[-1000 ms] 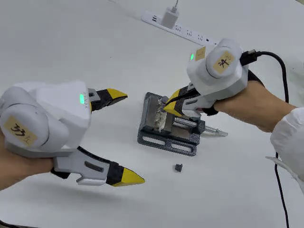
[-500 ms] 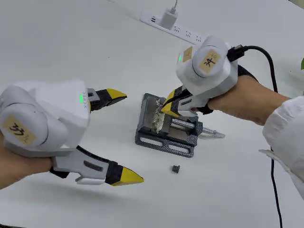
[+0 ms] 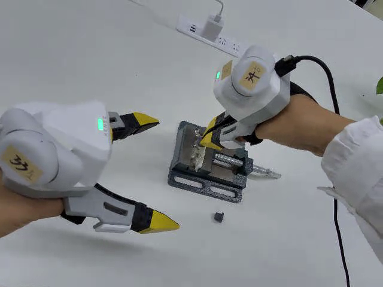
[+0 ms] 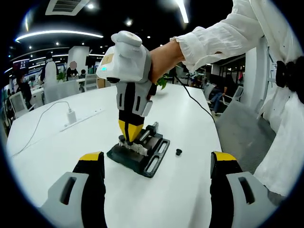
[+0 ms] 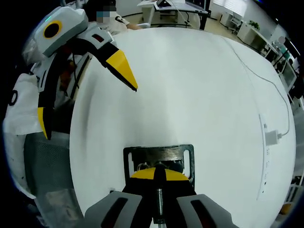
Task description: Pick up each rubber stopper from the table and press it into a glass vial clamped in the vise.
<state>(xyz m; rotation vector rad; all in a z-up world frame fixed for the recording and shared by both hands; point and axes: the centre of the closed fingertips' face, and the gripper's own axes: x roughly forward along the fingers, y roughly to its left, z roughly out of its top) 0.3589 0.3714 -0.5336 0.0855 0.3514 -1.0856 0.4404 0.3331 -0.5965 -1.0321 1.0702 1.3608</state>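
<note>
Vise (image 3: 203, 182) sits unmoved; closed right hand-held gripper (image 3: 203, 142) has edged further over it.

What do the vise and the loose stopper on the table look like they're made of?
Vise: probably cast metal with a dark grey matte coat; its bare screw shines silver. Stopper: small, dark and dull with no glint, consistent with rubber, but too small to be sure.

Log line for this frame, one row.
left gripper: open, hovering clear of vise | right gripper: shut, tips at vise top | stopper: loose on table near vise
</note>
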